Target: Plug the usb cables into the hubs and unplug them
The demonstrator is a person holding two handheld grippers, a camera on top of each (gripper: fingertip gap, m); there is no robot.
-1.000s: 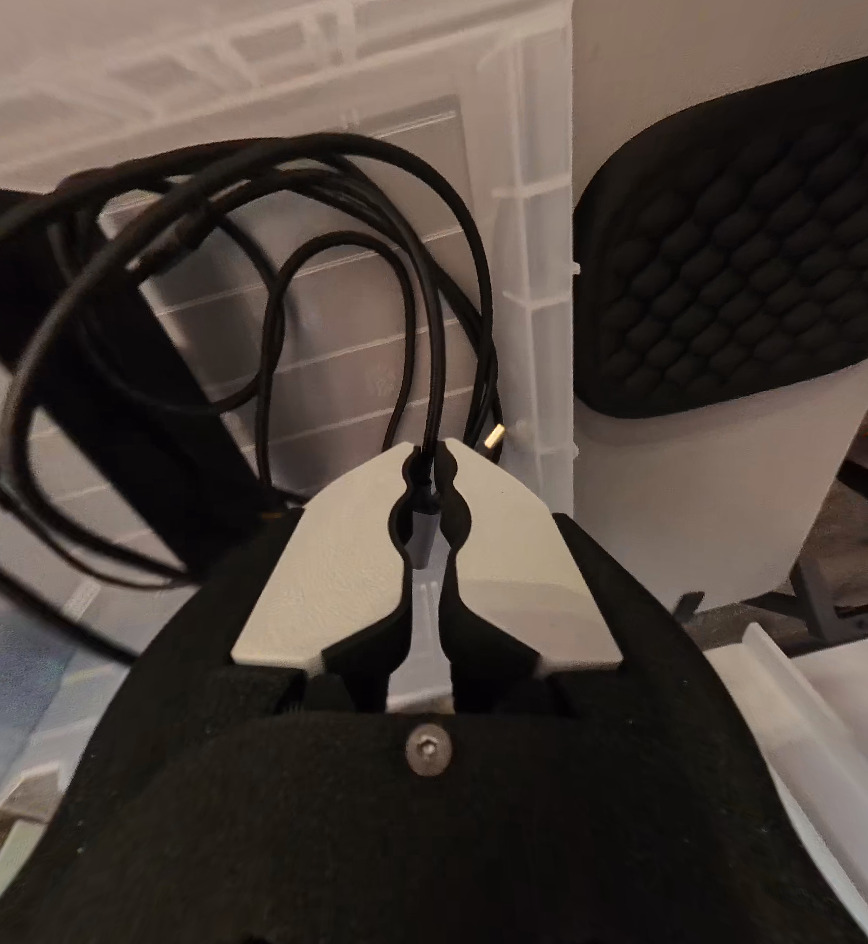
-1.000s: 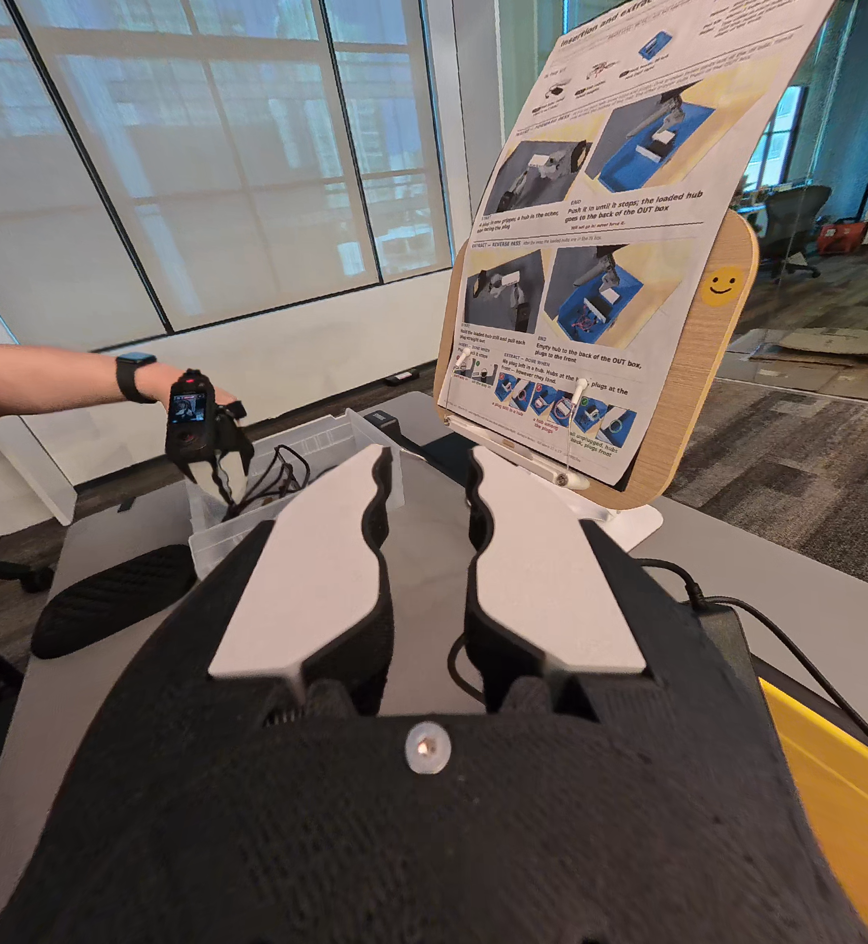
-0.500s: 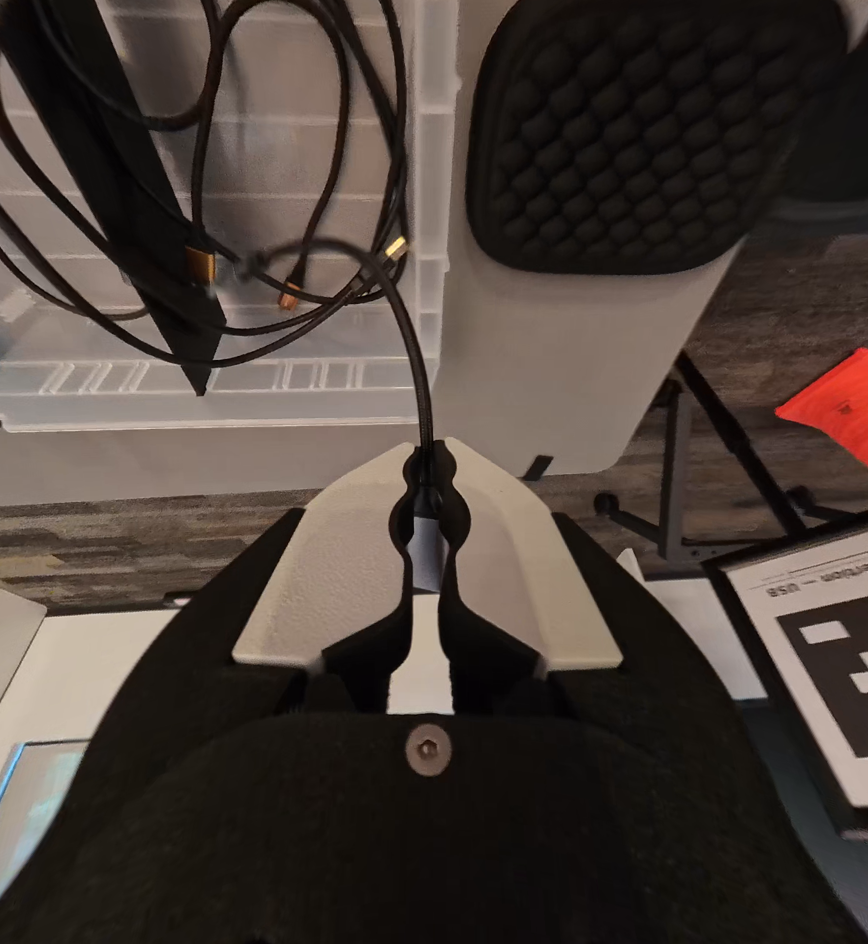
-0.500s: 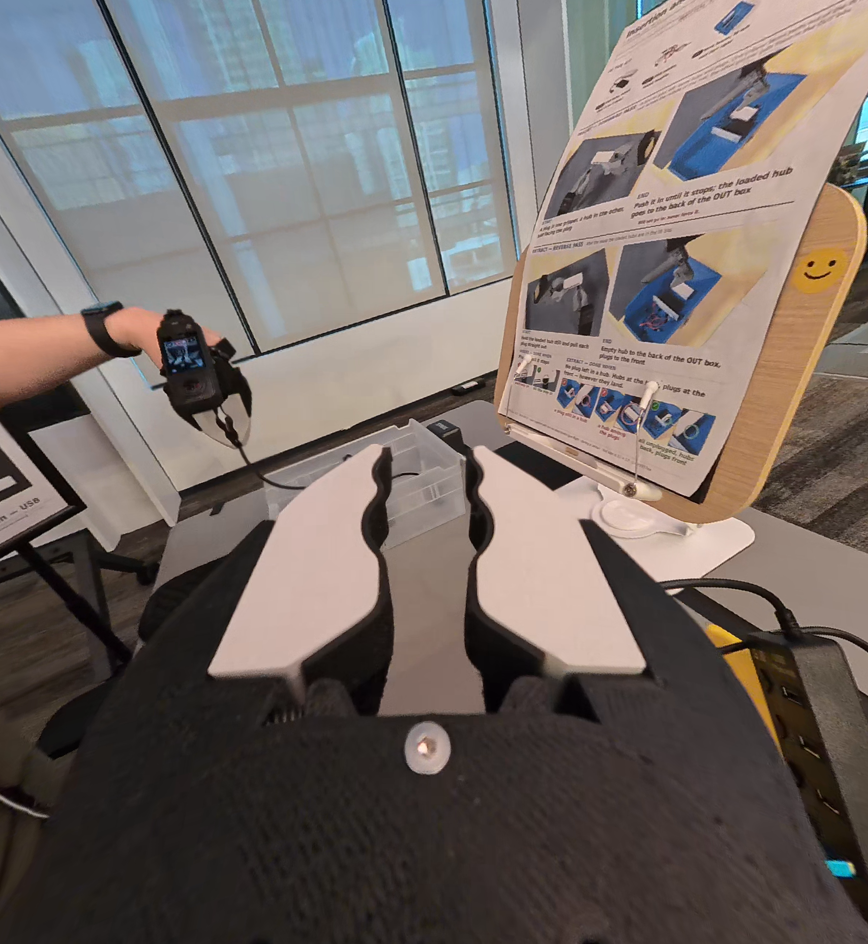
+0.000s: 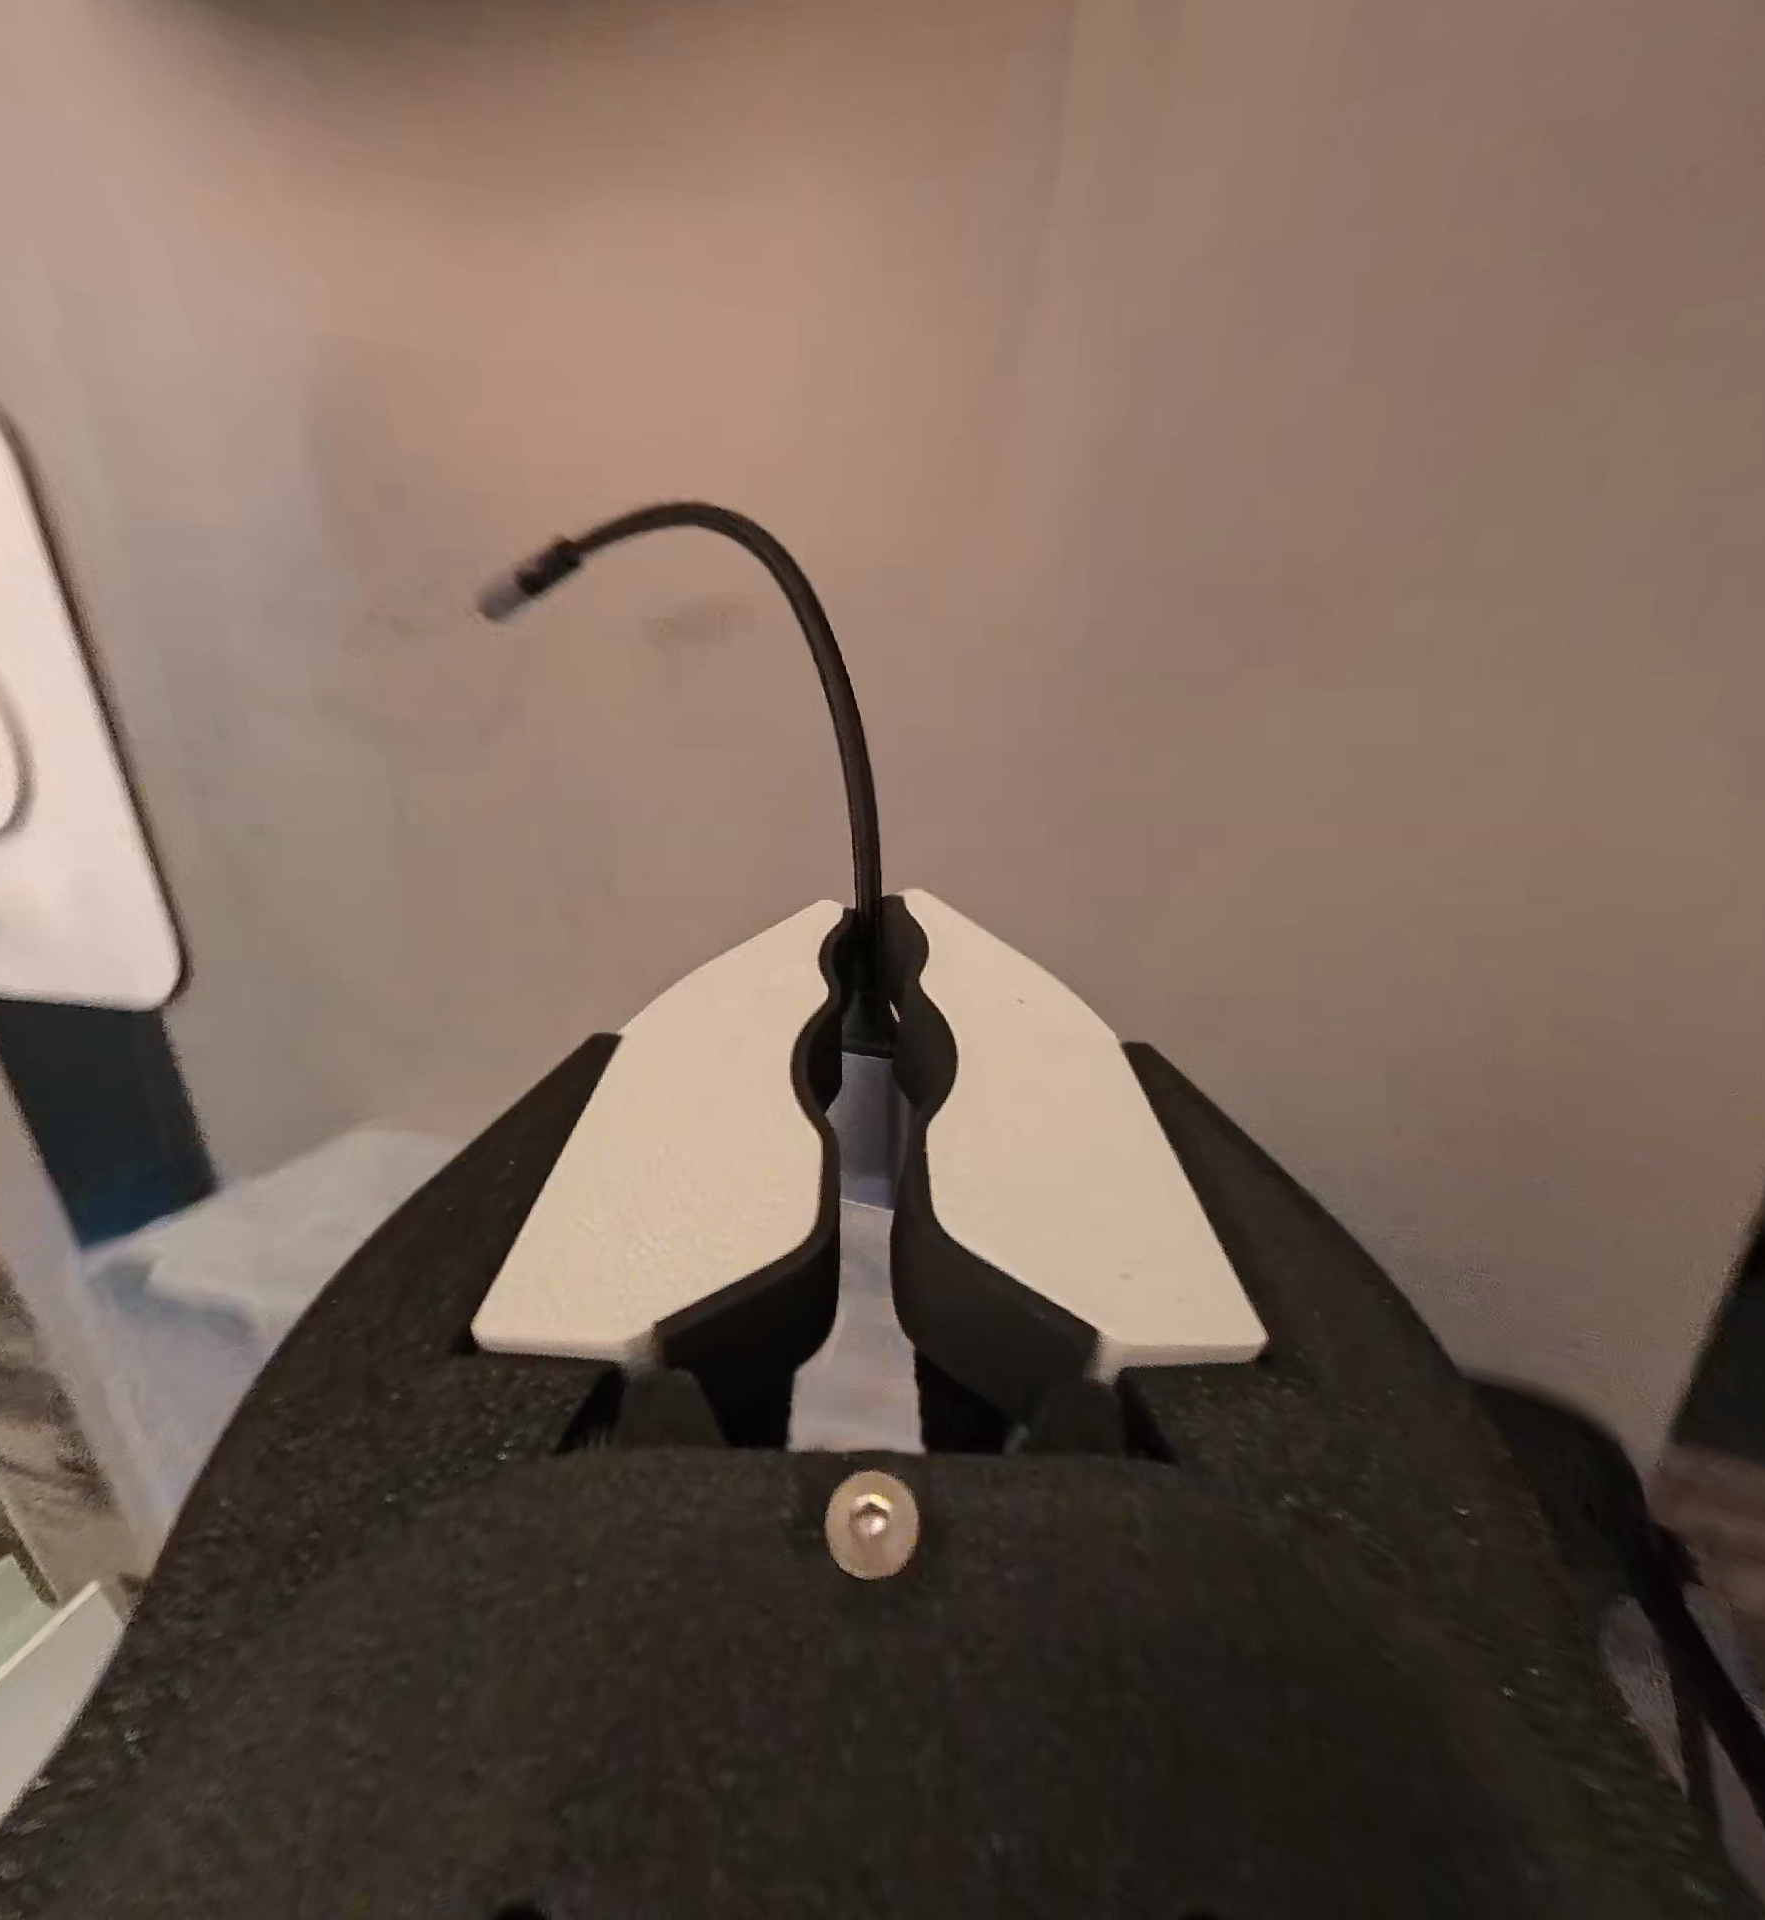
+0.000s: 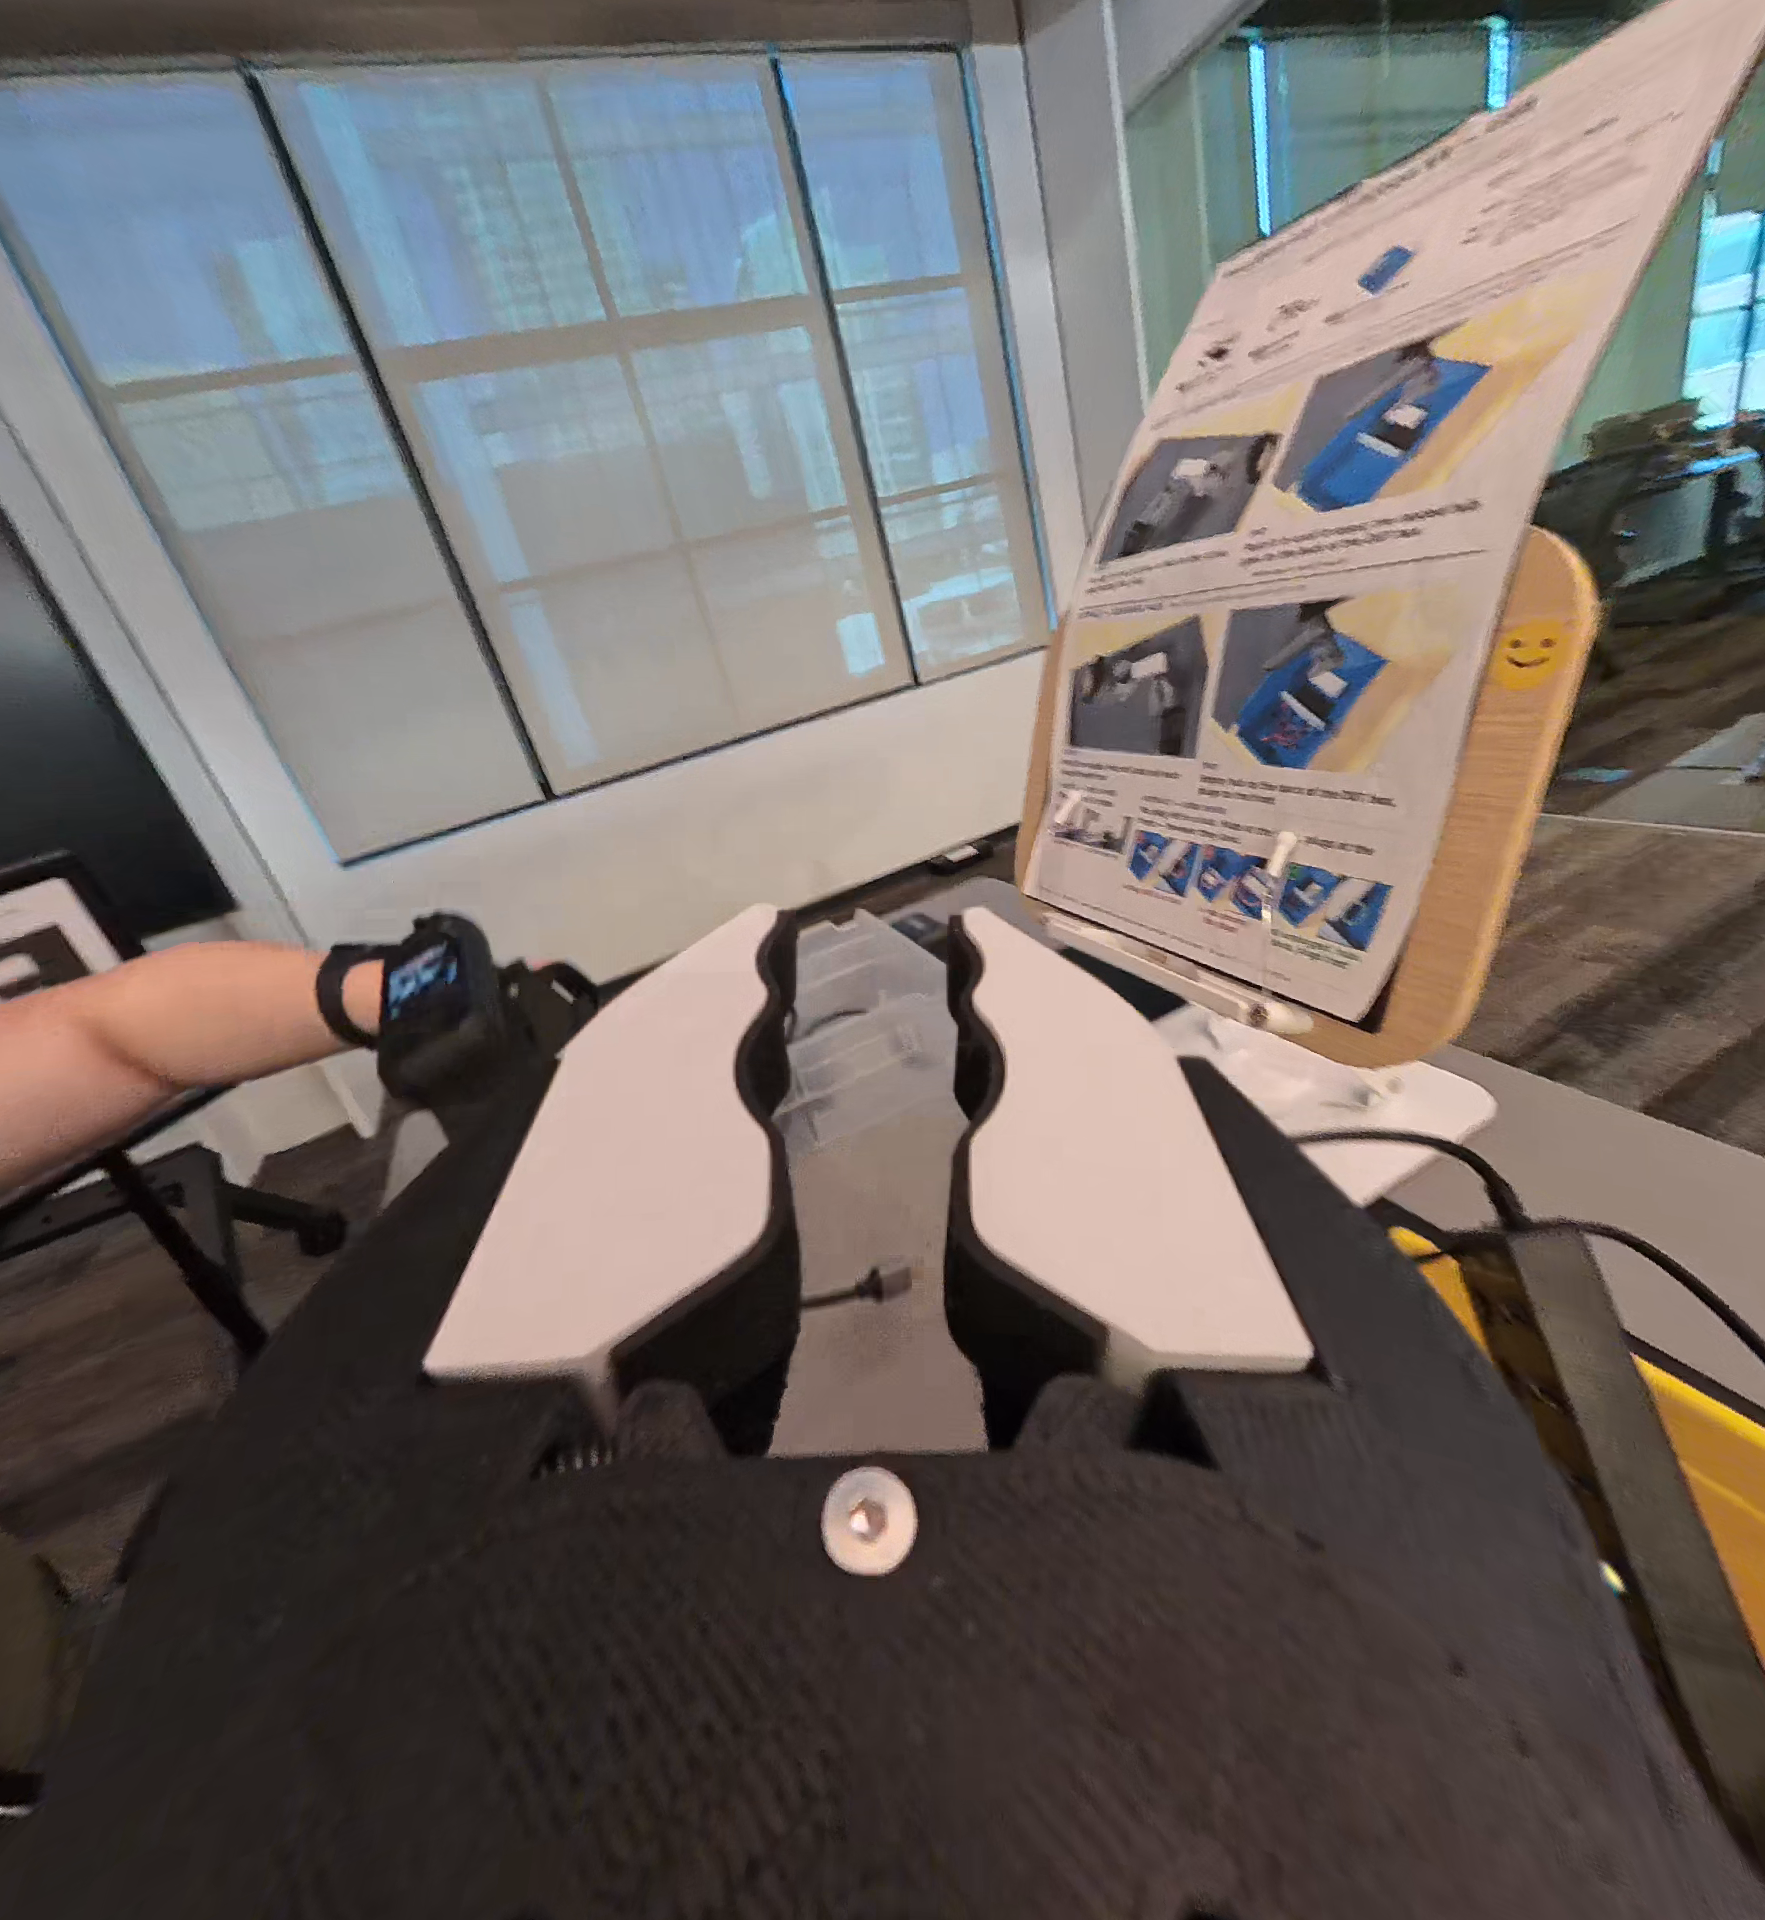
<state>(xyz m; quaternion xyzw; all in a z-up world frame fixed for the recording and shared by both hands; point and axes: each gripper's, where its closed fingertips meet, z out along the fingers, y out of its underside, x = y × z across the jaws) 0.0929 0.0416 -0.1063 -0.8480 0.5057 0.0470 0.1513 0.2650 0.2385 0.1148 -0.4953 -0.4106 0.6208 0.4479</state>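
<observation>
Between the left tongs (image 5: 870,920), pressed together: one black usb cable (image 5: 836,686), pinched at its plug end, the free length arching up and to the left to a small loose connector in the air. No hub shows in either view, so no plugging appears done; judged stage: cable picked up, hub yet to be fetched, insertion and unplugging all outstanding. Ahead of the right tongs (image 6: 862,940), spread and empty: a clear plastic bin (image 6: 857,997) on the grey table (image 6: 1636,1195); a connector tip shows low in their gap. Left of them, the person's forearm reaches forward, level, carrying the left tongs. Right of them: a tilted instruction board (image 6: 1480,831).
</observation>
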